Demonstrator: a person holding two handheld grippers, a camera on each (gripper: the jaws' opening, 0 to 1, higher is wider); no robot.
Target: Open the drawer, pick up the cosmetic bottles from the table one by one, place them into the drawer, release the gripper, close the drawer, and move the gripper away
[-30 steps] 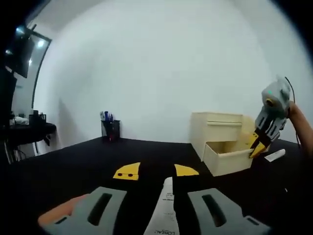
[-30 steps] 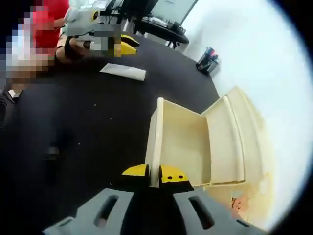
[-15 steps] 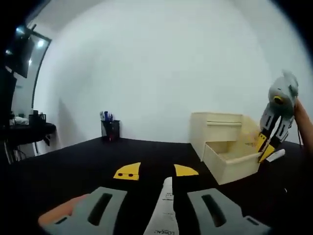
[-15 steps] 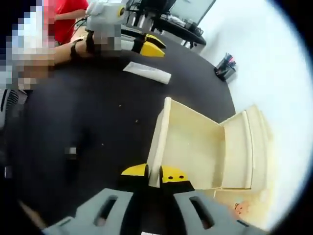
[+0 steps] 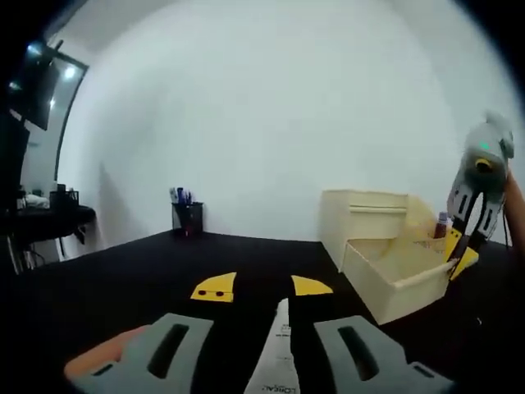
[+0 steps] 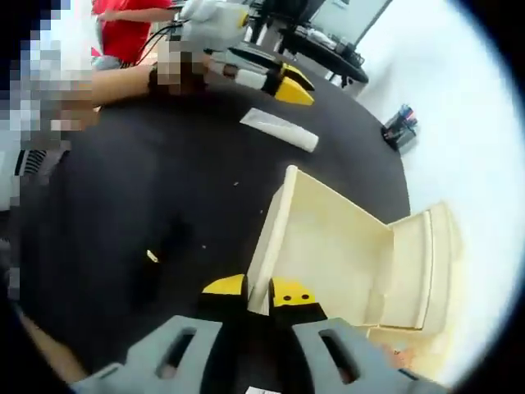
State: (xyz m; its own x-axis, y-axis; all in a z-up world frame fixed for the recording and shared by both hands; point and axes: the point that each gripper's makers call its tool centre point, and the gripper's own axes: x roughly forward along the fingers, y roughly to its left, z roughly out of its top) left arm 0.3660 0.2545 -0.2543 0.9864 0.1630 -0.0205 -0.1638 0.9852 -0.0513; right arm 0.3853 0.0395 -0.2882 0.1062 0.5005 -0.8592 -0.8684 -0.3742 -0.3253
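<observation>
Step in hand, by judgement: drawer opening, nearly done. Right gripper (image 6: 258, 289) pinched shut on the front panel of the cream drawer (image 6: 328, 250), yellow tips either side of the panel's top edge. Drawer already well out of the small cream cabinet (image 5: 365, 215), inside bare. In the left gripper view, right gripper (image 5: 463, 246) at the drawer's front right corner.

Left gripper (image 5: 267, 289) low over the black table (image 6: 148, 213), jaws partly apart around a white cosmetic tube (image 5: 275, 361) lying between them; firm hold or only straddling, cannot tell. A second white tube (image 6: 279, 130) flat on the table, well apart from the drawer, near the left gripper (image 6: 287, 84).

To do it well: pull straight along the drawer's run, no twisting. Stop before the drawer leaves the cabinet. Let go only once the drawer sits still. Then bring the first tube over the open box and set it down low.

Pen holder (image 5: 187, 215) at the far table edge, out of the way.
</observation>
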